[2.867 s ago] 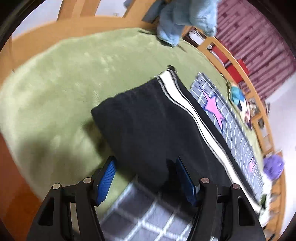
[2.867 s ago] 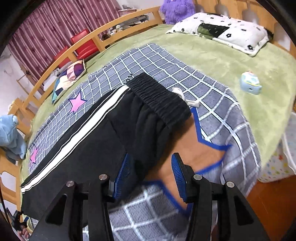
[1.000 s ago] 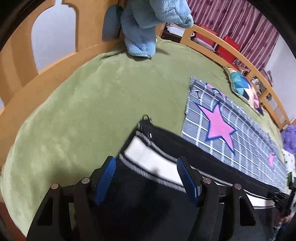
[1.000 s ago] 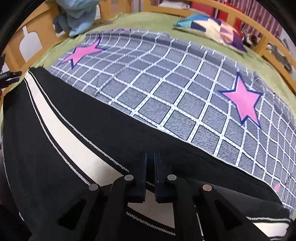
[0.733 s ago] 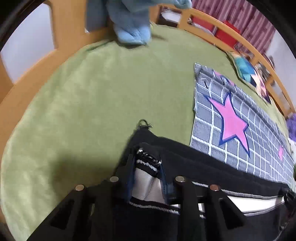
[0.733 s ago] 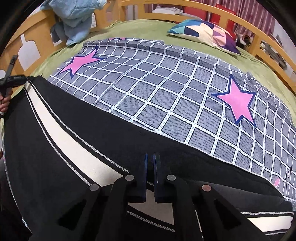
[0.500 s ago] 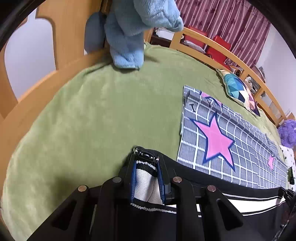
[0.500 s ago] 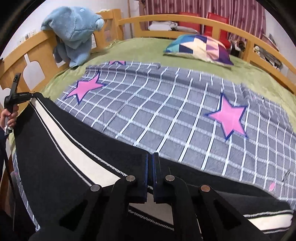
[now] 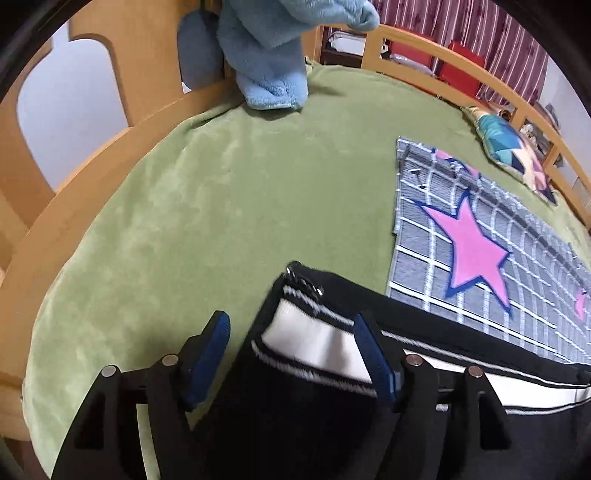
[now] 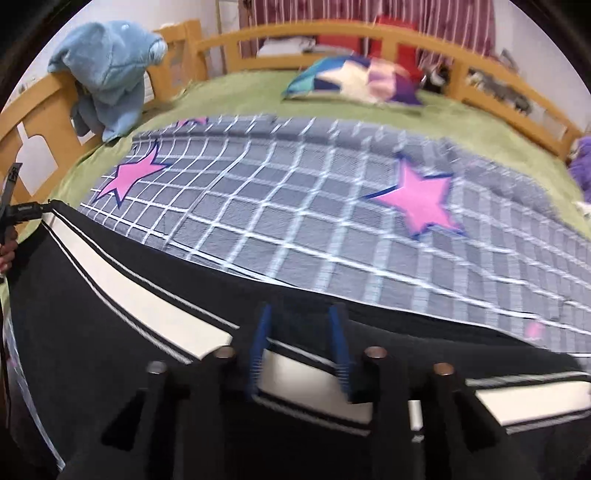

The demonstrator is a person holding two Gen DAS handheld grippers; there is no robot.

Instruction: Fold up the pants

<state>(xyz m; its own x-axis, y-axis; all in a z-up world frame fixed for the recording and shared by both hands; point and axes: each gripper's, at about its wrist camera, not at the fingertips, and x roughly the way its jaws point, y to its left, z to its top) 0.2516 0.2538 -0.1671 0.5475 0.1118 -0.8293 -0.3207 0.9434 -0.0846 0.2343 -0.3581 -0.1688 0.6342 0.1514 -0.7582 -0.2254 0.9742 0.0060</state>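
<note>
**Black pants lie across the bed, both grippers spread**

Black with a white side stripe, the pants (image 9: 332, 387) stretch along the near edge of the bed, partly over the green blanket (image 9: 184, 221) and partly over the grey quilt (image 10: 295, 206) with pink stars.

In the left wrist view, the left gripper (image 9: 295, 354) is released: its blue pads (image 9: 210, 347) stand wide apart, one over the green blanket beside the hem, the other over the black cloth. The striped hem end lies between them, not pinched. A small metal zip pull shows at the hem corner.

In the right wrist view, the right gripper (image 10: 301, 343) is also released, its pads parted with the white stripe showing in the gap. The picture is blurred, so whether the pads touch the cloth cannot be told. At the far left of this view the left gripper sits at the hem end of the pants (image 10: 110, 314).

A blue plush toy (image 10: 107, 70) hangs over the wooden rail (image 10: 369, 33). A patterned cushion (image 10: 351, 79) lies on the blanket near the far rail.
</note>
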